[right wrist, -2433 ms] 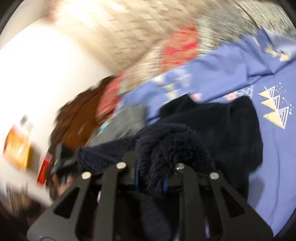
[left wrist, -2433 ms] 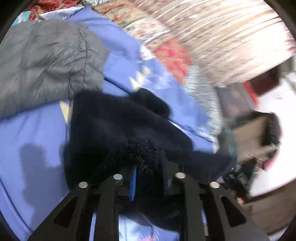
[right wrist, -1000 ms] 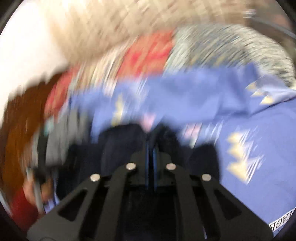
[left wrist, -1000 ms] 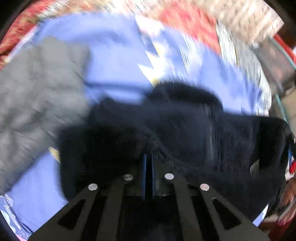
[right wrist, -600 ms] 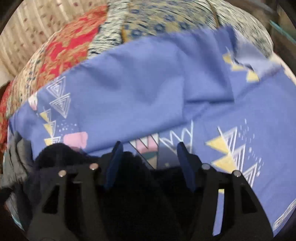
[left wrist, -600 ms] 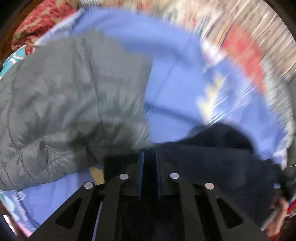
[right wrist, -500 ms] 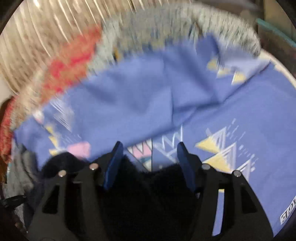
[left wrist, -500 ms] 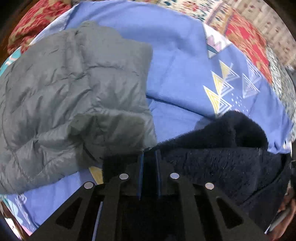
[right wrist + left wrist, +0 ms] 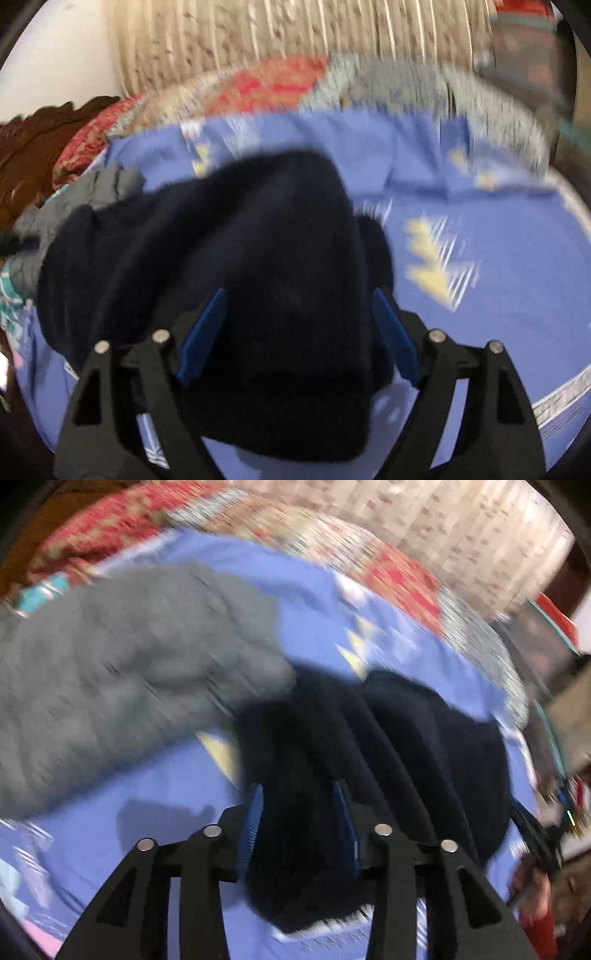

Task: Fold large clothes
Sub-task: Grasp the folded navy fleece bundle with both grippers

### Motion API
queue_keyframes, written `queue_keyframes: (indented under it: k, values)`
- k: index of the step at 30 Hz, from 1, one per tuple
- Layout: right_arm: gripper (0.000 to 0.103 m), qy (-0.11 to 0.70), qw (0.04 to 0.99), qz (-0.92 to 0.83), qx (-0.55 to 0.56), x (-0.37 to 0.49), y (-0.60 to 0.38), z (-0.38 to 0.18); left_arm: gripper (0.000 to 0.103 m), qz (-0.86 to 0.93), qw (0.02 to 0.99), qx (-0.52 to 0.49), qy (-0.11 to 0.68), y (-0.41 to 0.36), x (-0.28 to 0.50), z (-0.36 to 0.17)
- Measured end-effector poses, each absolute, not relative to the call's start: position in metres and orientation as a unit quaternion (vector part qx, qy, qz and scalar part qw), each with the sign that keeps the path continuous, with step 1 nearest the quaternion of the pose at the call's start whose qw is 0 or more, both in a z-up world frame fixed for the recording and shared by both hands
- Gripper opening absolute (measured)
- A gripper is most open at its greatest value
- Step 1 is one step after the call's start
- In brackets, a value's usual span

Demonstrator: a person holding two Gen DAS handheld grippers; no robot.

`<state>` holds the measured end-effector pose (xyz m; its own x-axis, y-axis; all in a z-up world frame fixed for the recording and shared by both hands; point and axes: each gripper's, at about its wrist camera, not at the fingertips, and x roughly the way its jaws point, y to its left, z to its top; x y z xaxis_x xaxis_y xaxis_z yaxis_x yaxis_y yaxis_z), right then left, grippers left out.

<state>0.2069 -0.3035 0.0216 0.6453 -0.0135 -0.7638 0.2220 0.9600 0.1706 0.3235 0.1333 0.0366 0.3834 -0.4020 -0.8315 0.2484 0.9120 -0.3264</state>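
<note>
A dark navy fleece garment lies folded in a heap on the blue patterned bedsheet. It also shows in the right wrist view. My left gripper is open, its blue pads apart just above the fleece's near edge. My right gripper is open wide, its pads on either side of the fleece's near end without pinching it. Both views are motion-blurred.
A grey puffer jacket lies on the sheet left of the fleece and shows in the right wrist view. Red patterned bedding and a curtain lie behind. A carved wooden headboard is at left.
Both grippers have let go of the fleece and opened. The fleece now lies folded on the sheet, and both grippers have pulled back a little from it.
</note>
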Motion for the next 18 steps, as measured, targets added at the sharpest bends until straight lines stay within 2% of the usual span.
queue_keyframes:
  k: [1, 2, 3, 4, 6, 7, 8, 9, 10, 11, 12, 15, 18]
  values:
    - [0.028, 0.423, 0.894, -0.056, 0.140, 0.213, -0.306, 0.018, 0.063, -0.208, 0.825, -0.063, 0.522, 0.120, 0.315, 0.027]
    - [0.015, 0.415, 0.895, -0.061, 0.151, 0.217, -0.308, 0.022, 0.062, -0.210, 0.828, -0.051, 0.517, 0.111, 0.310, 0.020]
    - [0.011, 0.400, 0.901, -0.068, 0.151, 0.218, -0.308, 0.026, 0.058, -0.206, 0.837, -0.030, 0.506, 0.102, 0.304, 0.014]
    - [0.010, 0.380, 0.910, -0.104, 0.127, 0.220, -0.311, 0.034, 0.039, -0.194, 0.848, -0.002, 0.493, 0.093, 0.301, 0.009]
    - [0.010, 0.384, 0.898, -0.185, 0.112, 0.229, -0.334, 0.026, 0.034, -0.148, 0.864, 0.063, 0.478, 0.085, 0.307, -0.009]
    - [0.011, 0.414, 0.877, -0.189, 0.152, 0.235, -0.352, 0.010, 0.033, -0.131, 0.853, 0.039, 0.503, 0.094, 0.319, -0.023]
    - [0.016, 0.446, 0.856, -0.180, 0.190, 0.239, -0.362, -0.004, 0.033, -0.129, 0.842, 0.005, 0.523, 0.101, 0.328, -0.032]
    - [0.027, 0.459, 0.848, -0.172, 0.202, 0.240, -0.365, -0.008, 0.033, -0.124, 0.836, -0.027, 0.534, 0.110, 0.337, -0.037]
    - [0.036, 0.451, 0.854, -0.182, 0.183, 0.239, -0.361, -0.001, 0.033, -0.120, 0.837, -0.038, 0.533, 0.114, 0.340, -0.037]
    - [0.057, 0.425, 0.869, -0.209, 0.144, 0.234, -0.353, 0.016, 0.033, -0.121, 0.837, -0.042, 0.532, 0.115, 0.342, -0.036]
    - [0.070, 0.393, 0.883, -0.227, 0.120, 0.229, -0.346, 0.034, 0.033, -0.122, 0.839, -0.041, 0.529, 0.114, 0.340, -0.035]
    - [0.070, 0.324, 0.922, -0.175, 0.122, 0.229, -0.319, 0.080, 0.033, -0.121, 0.843, -0.028, 0.524, 0.109, 0.335, -0.035]
    - [0.070, 0.347, 0.933, -0.068, 0.072, 0.259, -0.265, 0.094, 0.033, -0.123, 0.844, -0.039, 0.520, 0.111, 0.335, -0.035]
